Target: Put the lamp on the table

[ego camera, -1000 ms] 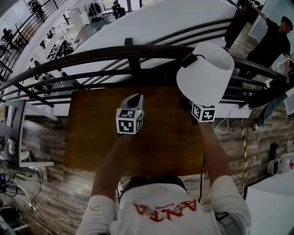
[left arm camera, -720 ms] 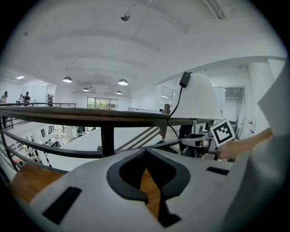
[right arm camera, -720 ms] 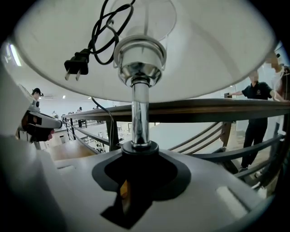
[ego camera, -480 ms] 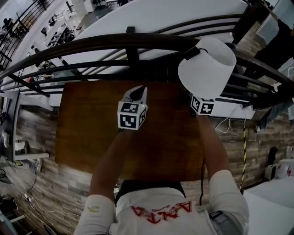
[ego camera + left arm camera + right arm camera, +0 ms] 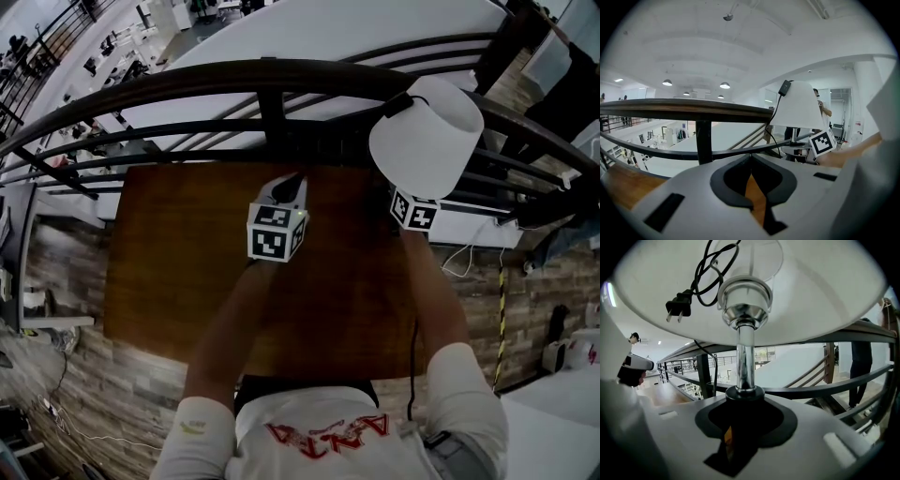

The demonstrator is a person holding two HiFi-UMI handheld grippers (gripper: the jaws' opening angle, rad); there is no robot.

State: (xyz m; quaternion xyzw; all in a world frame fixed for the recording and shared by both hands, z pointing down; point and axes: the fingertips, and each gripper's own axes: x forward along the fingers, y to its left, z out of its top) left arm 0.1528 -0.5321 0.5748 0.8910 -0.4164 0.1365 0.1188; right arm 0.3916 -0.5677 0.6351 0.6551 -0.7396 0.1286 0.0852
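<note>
The lamp has a white shade, a chrome stem and a black foot, with its cord and plug tucked up into the shade. It hangs upright over the far right corner of the brown wooden table, close to the railing. My right gripper is shut on the lamp's black foot, mostly hidden under the shade in the head view. My left gripper hovers over the table's far middle, shut and holding nothing; its jaw tips meet. From there the lamp shows at the right.
A dark metal railing runs along the table's far edge, with a drop to a lower floor behind it. A person stands beyond the railing at the right. Cables lie on the brick floor right of the table.
Both grippers have drifted slightly to the right in the head view. The lamp stays gripped and upright over the far right corner.
</note>
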